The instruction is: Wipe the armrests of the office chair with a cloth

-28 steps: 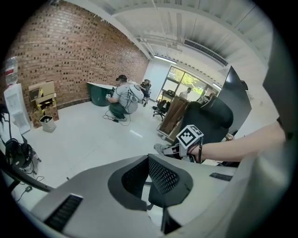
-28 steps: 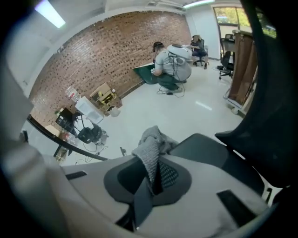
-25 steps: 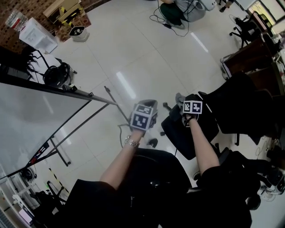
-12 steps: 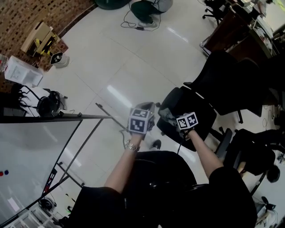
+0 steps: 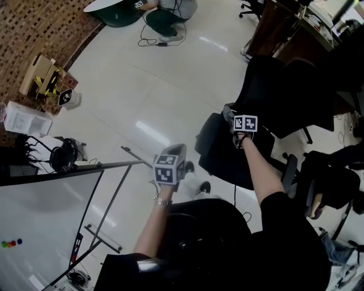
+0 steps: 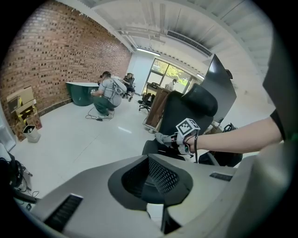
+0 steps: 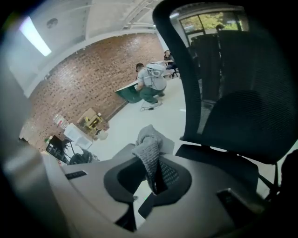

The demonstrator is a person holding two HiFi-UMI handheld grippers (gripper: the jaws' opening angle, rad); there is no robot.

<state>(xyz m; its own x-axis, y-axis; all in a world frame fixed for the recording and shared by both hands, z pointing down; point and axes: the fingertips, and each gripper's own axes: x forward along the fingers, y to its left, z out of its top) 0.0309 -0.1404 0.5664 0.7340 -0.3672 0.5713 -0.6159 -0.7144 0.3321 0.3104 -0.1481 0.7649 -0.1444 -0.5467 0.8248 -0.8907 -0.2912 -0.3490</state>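
Note:
A black office chair (image 5: 227, 149) stands on the white floor just ahead of me, its tall mesh back (image 7: 242, 83) to the right. My right gripper (image 5: 243, 126) hovers over the chair's near side, shut on a grey cloth (image 7: 148, 149) that sticks up out of its jaws. From the left gripper view, the cloth (image 6: 163, 138) points toward the chair back (image 6: 188, 106). Off to the chair's left, over the floor, my left gripper (image 5: 169, 165) is held with its jaws together and nothing in them. I cannot tell whether the cloth touches an armrest.
A whiteboard on a metal stand (image 5: 51, 199) fills the left. More black chairs (image 5: 333, 182) and a wooden desk (image 5: 281, 28) crowd the right. People crouch by a green object (image 5: 162, 14) at the far end. Boxes (image 5: 40, 77) line the brick wall.
My right gripper with the cloth has moved further over the chair, toward its back. My left gripper has dropped back toward my body. My head view has swung toward the chairs.

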